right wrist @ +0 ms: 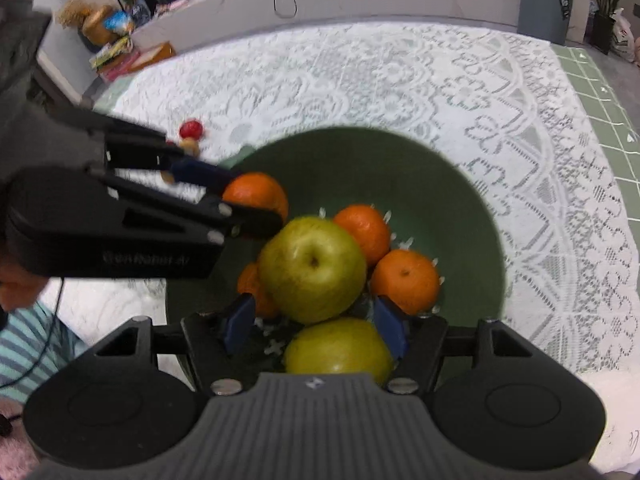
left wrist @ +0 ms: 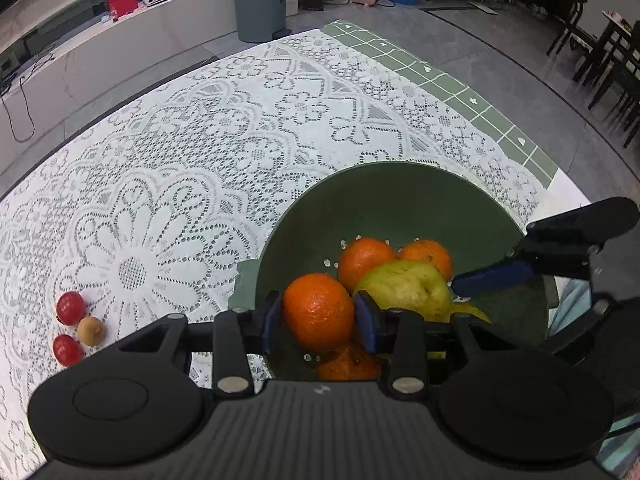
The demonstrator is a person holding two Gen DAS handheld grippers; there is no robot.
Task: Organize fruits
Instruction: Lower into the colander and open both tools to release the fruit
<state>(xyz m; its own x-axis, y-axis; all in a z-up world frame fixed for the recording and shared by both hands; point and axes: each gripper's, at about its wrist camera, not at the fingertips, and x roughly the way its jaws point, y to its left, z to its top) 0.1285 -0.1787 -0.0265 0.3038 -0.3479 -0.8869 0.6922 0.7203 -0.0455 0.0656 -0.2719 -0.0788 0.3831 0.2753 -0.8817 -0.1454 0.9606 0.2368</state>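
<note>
A green colander (left wrist: 400,192) on the lace cloth holds several oranges and two green apples. My left gripper (left wrist: 318,314) is shut on an orange (left wrist: 318,308), held just above another orange by the colander's near rim. In the right wrist view that gripper (right wrist: 240,196) reaches in from the left with the orange (right wrist: 260,196). My right gripper (right wrist: 314,308) stands open over the colander (right wrist: 460,200). One green apple (right wrist: 312,264) lies just beyond its fingertips, with a gap on each side. The second apple (right wrist: 340,348) lies lower, under the fingers. Its blue finger (left wrist: 492,276) ends at the apple (left wrist: 404,288).
Two cherry tomatoes (left wrist: 71,307) and a small brown fruit (left wrist: 91,330) lie on the cloth left of the colander. A green checked cloth (left wrist: 480,108) edges the table's far side. A grey bin (left wrist: 258,0) and dark chairs (left wrist: 608,64) stand on the floor. A striped sleeve (right wrist: 24,344) shows at lower left.
</note>
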